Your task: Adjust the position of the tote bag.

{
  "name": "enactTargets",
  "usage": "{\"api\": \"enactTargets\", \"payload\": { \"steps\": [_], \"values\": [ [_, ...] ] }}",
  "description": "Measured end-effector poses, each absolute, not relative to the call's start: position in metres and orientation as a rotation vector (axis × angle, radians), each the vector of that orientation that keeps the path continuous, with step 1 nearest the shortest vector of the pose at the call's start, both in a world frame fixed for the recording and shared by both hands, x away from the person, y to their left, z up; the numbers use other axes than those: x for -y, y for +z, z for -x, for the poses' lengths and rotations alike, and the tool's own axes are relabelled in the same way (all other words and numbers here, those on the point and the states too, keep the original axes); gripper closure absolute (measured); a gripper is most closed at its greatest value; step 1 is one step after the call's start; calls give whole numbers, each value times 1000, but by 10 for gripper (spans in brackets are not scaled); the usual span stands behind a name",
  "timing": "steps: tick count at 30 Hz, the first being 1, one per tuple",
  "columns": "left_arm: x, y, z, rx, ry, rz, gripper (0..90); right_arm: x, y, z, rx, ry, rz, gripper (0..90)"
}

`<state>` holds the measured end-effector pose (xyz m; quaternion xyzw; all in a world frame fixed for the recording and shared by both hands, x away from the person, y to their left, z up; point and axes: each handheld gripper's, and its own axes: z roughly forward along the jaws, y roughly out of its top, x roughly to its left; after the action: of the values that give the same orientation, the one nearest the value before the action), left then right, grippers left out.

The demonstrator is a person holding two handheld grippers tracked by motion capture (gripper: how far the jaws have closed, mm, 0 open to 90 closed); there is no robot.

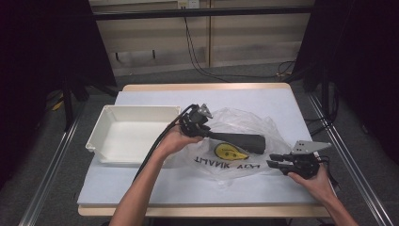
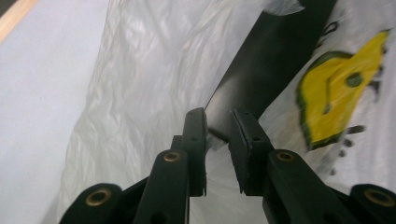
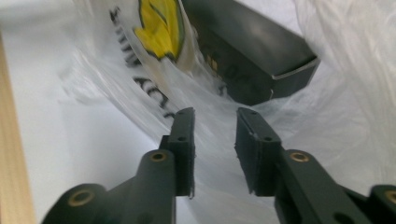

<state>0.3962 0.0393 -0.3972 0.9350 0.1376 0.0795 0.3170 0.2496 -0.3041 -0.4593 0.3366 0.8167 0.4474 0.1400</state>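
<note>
a long black box (image 1: 240,140) lies on the white table (image 1: 141,188), half inside a clear plastic bag (image 1: 244,123) printed with a yellow smiley (image 1: 229,151) and dark lettering. the left gripper (image 2: 218,122) stands at the box's near end, its jaws narrowly parted with a fold of bag film in the gap (no pad pressing on it). the right gripper (image 1: 274,160) hangs just off the bag's right edge with its jaws apart and nothing between them, and a white tray (image 1: 101,123) sits to the left.

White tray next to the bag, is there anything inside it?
No. In the high view the white tray left of the plastic bag shows only its bare white floor, with nothing lying in it.
</note>
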Motion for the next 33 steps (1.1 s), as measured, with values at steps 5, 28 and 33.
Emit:
{"api": "enactTargets", "payload": {
  "steps": [5, 28, 33],
  "values": [
    [-36, -392, -397, -299, 194, -2435, 773, 306, -452, -237, -2314, 1365, -977, 612],
    [-4, -411, -400, -153, 147, -2533, 523, 301, -450, -220, -2311, 1392, -938, 610],
    [-7, -412, -400, -150, 112, -2540, 445, 300, -450, -221, -2311, 1395, -934, 601]
  ]
}}
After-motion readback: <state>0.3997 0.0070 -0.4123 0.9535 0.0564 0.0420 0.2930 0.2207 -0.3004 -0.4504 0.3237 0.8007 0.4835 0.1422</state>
